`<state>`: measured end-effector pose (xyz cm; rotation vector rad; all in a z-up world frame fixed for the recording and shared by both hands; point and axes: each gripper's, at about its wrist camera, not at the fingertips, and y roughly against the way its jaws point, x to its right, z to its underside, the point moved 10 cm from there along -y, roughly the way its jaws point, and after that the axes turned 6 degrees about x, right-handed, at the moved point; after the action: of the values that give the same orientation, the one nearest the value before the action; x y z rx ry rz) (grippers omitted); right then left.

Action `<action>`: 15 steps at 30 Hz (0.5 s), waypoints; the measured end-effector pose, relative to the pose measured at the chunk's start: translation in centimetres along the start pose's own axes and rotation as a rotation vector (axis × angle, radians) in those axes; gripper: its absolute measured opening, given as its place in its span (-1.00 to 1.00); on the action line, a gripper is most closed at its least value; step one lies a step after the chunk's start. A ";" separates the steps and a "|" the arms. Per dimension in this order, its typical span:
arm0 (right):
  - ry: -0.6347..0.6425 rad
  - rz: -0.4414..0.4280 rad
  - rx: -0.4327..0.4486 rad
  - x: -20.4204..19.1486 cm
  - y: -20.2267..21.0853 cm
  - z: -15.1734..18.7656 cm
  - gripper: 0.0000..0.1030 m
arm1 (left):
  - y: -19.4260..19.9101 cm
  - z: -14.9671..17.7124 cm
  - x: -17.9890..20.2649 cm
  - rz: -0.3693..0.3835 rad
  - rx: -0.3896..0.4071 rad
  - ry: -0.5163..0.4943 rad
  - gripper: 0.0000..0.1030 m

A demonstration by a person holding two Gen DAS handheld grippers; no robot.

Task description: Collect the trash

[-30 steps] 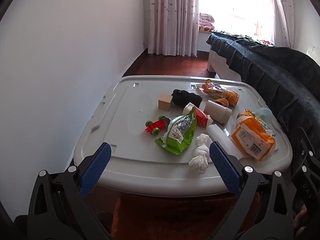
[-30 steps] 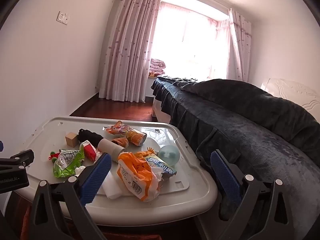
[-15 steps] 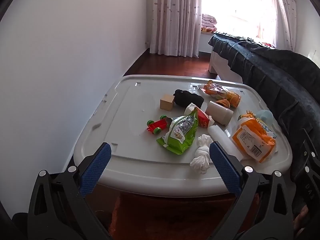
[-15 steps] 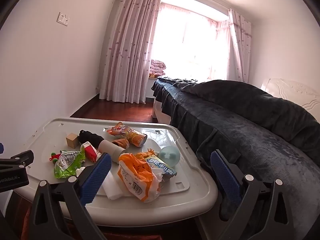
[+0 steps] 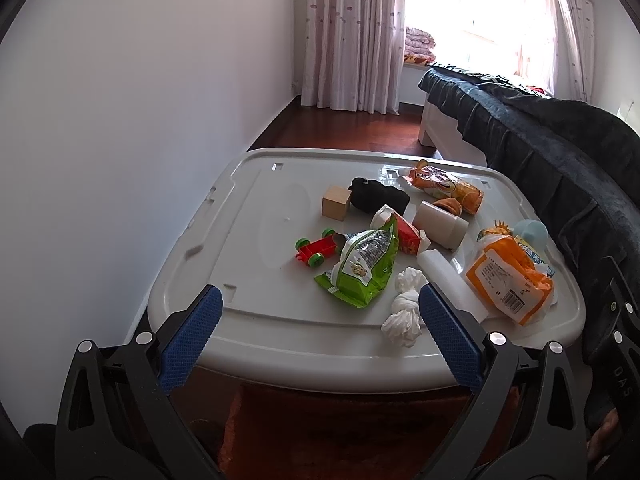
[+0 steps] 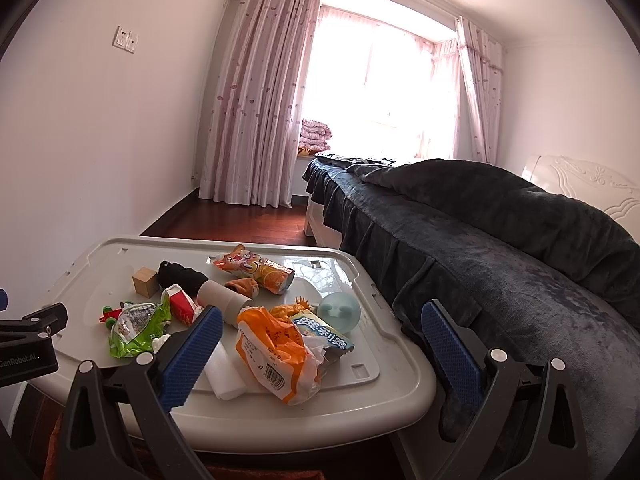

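Litter lies on a grey bin lid (image 5: 256,216): a green snack bag (image 5: 362,266), a crumpled white tissue (image 5: 404,308), an orange wrapper (image 5: 508,280), an orange drink pouch (image 5: 446,186) and a red carton (image 5: 408,236). In the right wrist view the orange wrapper (image 6: 276,352), a blue packet (image 6: 324,334) and the green bag (image 6: 136,326) lie near. My left gripper (image 5: 318,338) is open and empty, just short of the lid's near edge. My right gripper (image 6: 320,354) is open and empty, above the lid's near right corner.
A wooden cube (image 5: 337,202), a black cloth (image 5: 378,196), a red toy car (image 5: 316,250), a white cylinder (image 5: 440,224) and a pale blue ball (image 6: 340,312) also sit on the lid. A bed with a dark cover (image 6: 500,248) runs along the right. A white wall (image 5: 120,140) is on the left.
The left camera has tilted up slightly, so the lid sits lower in view. The right view has barely shifted. Both grippers stay open and empty.
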<state>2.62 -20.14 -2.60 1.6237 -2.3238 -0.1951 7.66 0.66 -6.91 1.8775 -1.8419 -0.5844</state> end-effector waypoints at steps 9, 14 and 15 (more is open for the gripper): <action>-0.001 -0.001 0.002 0.0 0.0 -0.1 0.90 | 0.0 0.0 -0.2 -0.002 -0.001 0.002 0.87; -0.002 -0.004 0.001 0.0 0.0 0.0 0.90 | 0.0 -0.1 -0.2 -0.003 -0.001 0.001 0.86; -0.003 -0.004 0.000 0.0 0.0 0.0 0.90 | 0.0 -0.1 -0.2 0.000 -0.002 0.002 0.86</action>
<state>2.61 -20.10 -2.59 1.6290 -2.3230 -0.1979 7.71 0.84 -6.88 1.8760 -1.8395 -0.5844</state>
